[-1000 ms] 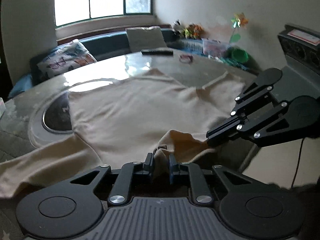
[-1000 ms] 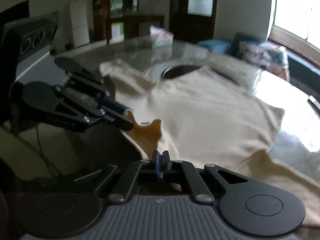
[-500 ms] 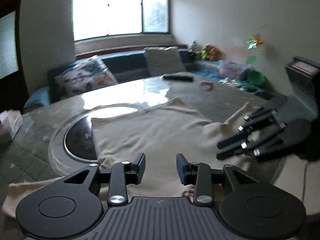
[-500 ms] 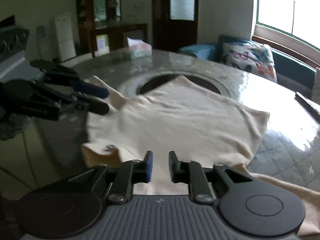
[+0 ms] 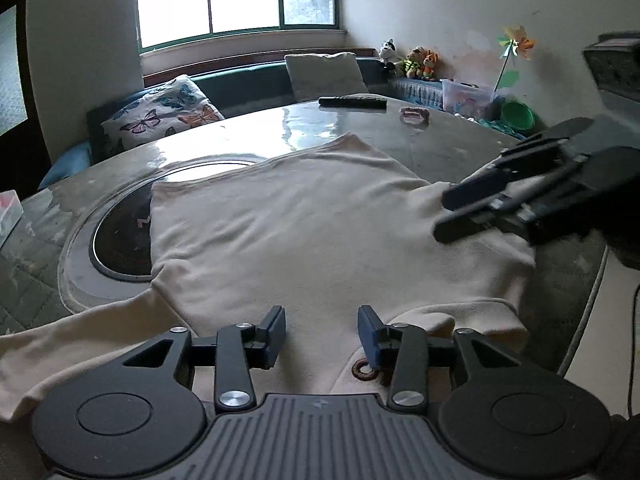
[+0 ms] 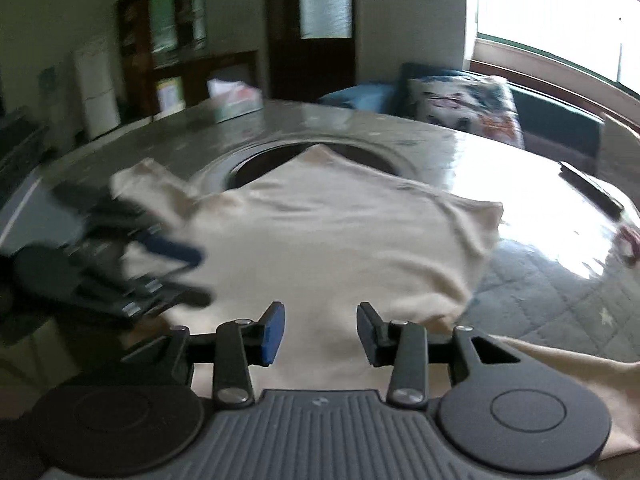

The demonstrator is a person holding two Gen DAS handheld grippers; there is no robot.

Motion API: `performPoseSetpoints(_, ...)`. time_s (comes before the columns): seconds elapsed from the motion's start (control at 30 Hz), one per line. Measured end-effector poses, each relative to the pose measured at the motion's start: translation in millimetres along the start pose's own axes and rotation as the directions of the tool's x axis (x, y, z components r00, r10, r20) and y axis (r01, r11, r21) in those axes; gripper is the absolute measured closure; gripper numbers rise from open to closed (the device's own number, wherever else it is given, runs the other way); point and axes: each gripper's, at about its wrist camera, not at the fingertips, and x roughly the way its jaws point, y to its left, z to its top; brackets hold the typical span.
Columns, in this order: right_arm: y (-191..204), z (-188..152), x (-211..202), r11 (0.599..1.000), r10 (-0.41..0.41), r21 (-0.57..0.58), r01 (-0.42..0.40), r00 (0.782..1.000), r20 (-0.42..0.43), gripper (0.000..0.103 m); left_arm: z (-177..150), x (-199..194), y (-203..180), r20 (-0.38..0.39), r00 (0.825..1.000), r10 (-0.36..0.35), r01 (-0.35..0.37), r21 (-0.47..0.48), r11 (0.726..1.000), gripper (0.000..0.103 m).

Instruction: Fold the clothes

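A cream long-sleeved shirt [image 5: 304, 232] lies spread on the round glass-topped table [image 5: 240, 136], with its near edge folded over toward me. It also shows in the right wrist view [image 6: 340, 248]. My left gripper [image 5: 322, 332] is open and empty just above the shirt's near edge. My right gripper [image 6: 320, 330] is open and empty above the shirt. The right gripper also shows at the right of the left wrist view [image 5: 456, 216], blurred and open. The left gripper shows blurred at the left of the right wrist view [image 6: 192, 276].
A dark round inset [image 5: 120, 240] sits in the table under the shirt's far left corner. A remote [image 5: 352, 101] and a small pink item [image 5: 414, 114] lie at the far side. A tissue box [image 6: 236, 104] stands near the far edge. A bench with cushions [image 5: 160, 114] runs under the window.
Both grippers let go of the shirt's edge, opened wide and lifted. The released fabric now lies folded over on the table.
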Motion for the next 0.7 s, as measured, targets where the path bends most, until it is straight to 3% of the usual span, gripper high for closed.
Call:
performPoseSetpoints(0.13,-20,-3,18,0.996,-0.069,0.06,0.07,0.997,-0.027,0.06,0,0,-1,0.001,1.0,0.01,-0.01,-0.002,1.0,0.055)
performPoseSetpoints(0.23,-32,-7,19,0.991,-0.065,0.113,0.067,0.998,-0.02,0.06,0,1,1,0.0,1.0,0.029,-0.029,-0.009,1.0,0.045)
performPoseSetpoints(0.37,-33,-11,-3,0.988,-0.094,0.129,0.088,0.995,0.041,0.044,2,0,1,0.005,0.999,0.053,-0.053,-0.023,0.998,0.023)
performPoseSetpoints(0.5,-41,-22,-20,0.972,-0.177,0.17,0.164,0.982,0.062,0.038,3,-3,-1,0.017,0.999,0.05,-0.05,-0.028,0.998,0.01)
performPoseSetpoints(0.7,-71,-47,-34,0.924,-0.285,0.274,0.267,0.958,0.027,0.038,9,-11,-4,0.053,0.996,0.066,-0.064,-0.048,0.997,0.0)
